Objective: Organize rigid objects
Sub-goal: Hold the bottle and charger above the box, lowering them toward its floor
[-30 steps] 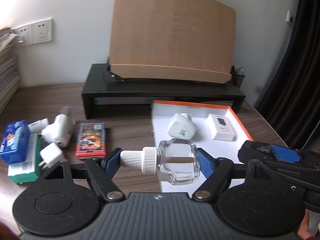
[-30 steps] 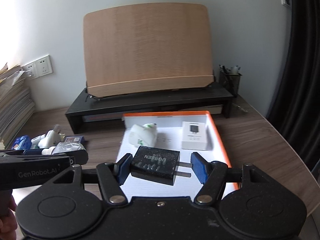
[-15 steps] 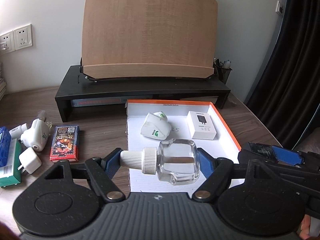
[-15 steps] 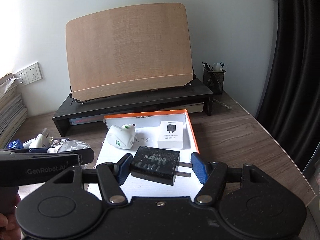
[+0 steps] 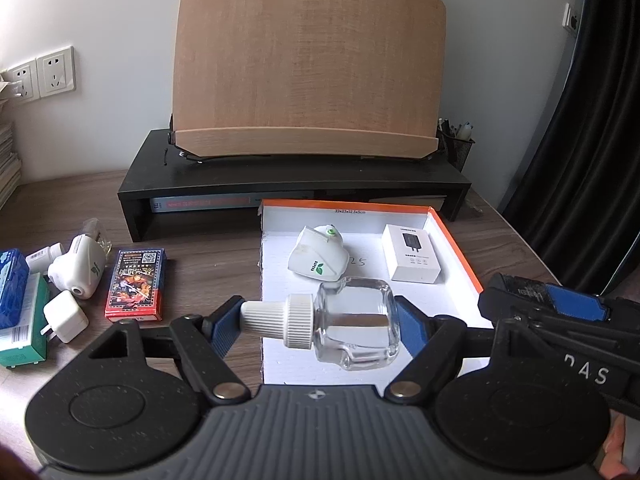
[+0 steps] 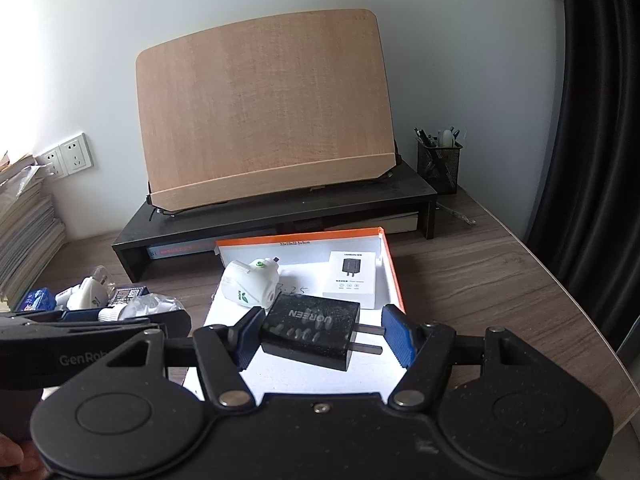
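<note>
My left gripper (image 5: 318, 322) is shut on a clear glass bottle (image 5: 354, 324) with a white ribbed cap, held sideways over the near left part of the white, orange-edged box (image 5: 456, 248). My right gripper (image 6: 316, 334) is shut on a black charger (image 6: 310, 330), one pad on its body and the other on its prongs, above the same box (image 6: 394, 276). Inside the box lie a white plug-in device (image 5: 320, 258) and a small white carton (image 5: 414, 258). The right gripper's blue pad and the charger show at the right edge of the left wrist view.
Left of the box lie a red card pack (image 5: 136, 284), a white plug-in device (image 5: 78, 268), a white adapter (image 5: 64, 316) and blue and green boxes (image 5: 16, 312). Behind stands a black riser (image 5: 292, 188) bearing a wooden board (image 5: 308, 64). A mesh pen cup (image 6: 438, 164) stands at the back right.
Both views have slid rightward along the desk, so the box sits more to the left and centre now. Both grips hold unchanged.
</note>
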{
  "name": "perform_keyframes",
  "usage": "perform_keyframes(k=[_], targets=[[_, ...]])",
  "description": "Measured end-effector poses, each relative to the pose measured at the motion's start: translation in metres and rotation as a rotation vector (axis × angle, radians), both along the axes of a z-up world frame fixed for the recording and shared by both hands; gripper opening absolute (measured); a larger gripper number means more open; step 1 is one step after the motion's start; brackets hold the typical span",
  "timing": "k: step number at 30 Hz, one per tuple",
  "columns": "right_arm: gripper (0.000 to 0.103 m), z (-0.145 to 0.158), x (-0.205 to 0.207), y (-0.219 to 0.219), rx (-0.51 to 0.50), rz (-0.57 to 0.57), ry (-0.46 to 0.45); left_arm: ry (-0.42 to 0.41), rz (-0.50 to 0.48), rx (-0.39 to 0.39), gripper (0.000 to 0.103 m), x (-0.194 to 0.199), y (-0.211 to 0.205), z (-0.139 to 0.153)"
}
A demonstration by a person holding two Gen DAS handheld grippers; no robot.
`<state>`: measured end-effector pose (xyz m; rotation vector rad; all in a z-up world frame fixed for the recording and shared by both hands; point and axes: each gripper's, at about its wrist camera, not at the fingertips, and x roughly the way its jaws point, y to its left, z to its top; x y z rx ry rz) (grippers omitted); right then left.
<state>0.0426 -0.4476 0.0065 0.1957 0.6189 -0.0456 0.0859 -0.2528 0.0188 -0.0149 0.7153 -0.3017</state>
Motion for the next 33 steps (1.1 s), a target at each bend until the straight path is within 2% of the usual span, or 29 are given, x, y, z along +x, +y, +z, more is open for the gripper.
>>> perform_keyframes(k=[33], targets=[[0.077, -0.002, 0.014, -0.005, 0.005, 0.000, 0.002, 0.002, 0.011, -0.007, 0.080, 0.007, -0.003, -0.003]])
